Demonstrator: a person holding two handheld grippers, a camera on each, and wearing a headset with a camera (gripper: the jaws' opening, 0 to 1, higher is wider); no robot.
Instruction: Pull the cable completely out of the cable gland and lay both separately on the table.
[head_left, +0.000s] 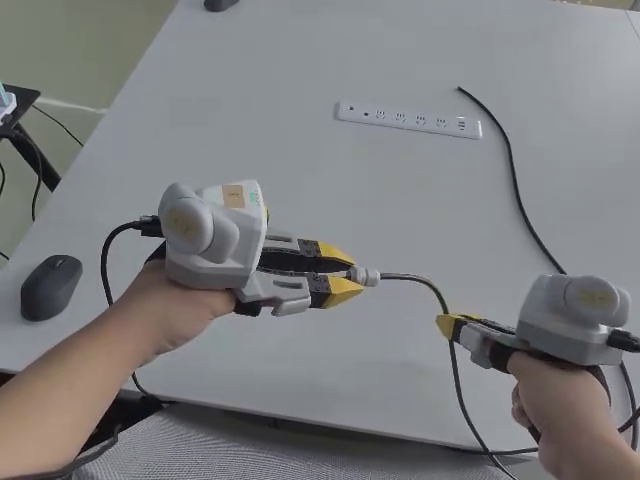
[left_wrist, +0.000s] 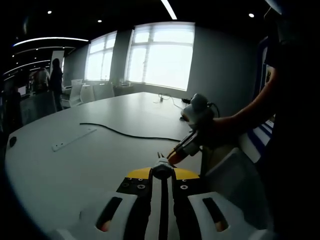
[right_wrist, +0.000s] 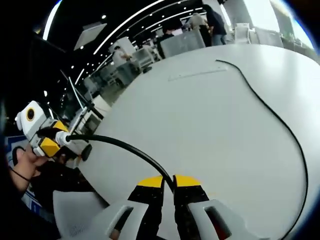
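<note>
1. One grey table (head_left: 300, 120) lies under the work. Both task things are held in the air above its near edge, and neither is laid down yet.
2. Two grippers face each other tip to tip. The left gripper (head_left: 345, 273) points to the right in the head view. The right gripper (head_left: 448, 325) points back to the left, a little lower and nearer the person.
3. Left jaws are pressed together on the cable gland (head_left: 363, 276), which juts from their yellow tips. Right jaws are closed to a thin slit, pinching the black cable (head_left: 415, 279) between them.
4. That cable leaves the gland's nose toward the right and runs about level. It then bends down into the right jaws, and its tail hangs on past the table edge.
5. Smallest is the white gland. Its long axis lies in line with the left jaws and aims toward the right gripper, which is near but not touching.
   - I judge the pull must follow that axis: the right gripper draws away to the right while the left holds firm.
   - The right grip sits below the axis, so the bend should straighten first.
   - How much cable sits inside the gland, I cannot tell.
</note>
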